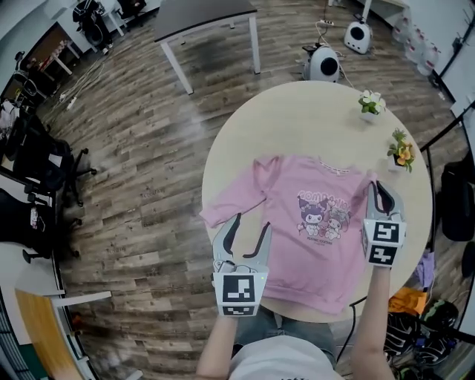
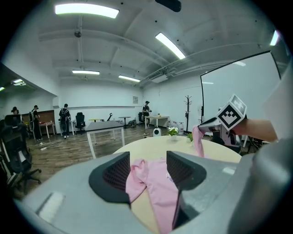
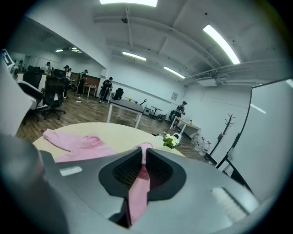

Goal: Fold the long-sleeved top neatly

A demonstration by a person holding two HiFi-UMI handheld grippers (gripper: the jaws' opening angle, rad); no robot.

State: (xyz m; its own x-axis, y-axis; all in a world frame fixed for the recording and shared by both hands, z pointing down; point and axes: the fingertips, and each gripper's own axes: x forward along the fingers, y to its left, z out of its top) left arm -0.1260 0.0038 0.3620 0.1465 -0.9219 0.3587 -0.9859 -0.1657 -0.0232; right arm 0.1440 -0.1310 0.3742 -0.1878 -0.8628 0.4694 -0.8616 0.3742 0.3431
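A pink long-sleeved top (image 1: 312,230) with a cartoon print lies spread on the round beige table (image 1: 297,119), hem toward me. Its left sleeve (image 1: 230,204) stretches out to the table's left edge. My right gripper (image 1: 380,194) is shut on the top's right sleeve (image 3: 139,183), and pink cloth hangs from between its jaws. That pinch also shows in the left gripper view, with the sleeve (image 2: 198,139) lifted off the table. My left gripper (image 1: 245,231) hovers open over the left sleeve and lower left of the top (image 2: 153,180), nothing held.
Two small potted plants (image 1: 370,102) (image 1: 401,151) stand at the table's far right. Beyond it are a dark table (image 1: 208,22), a round white device (image 1: 323,63) on the wooden floor and office chairs (image 1: 37,159) at left. Several people stand far off.
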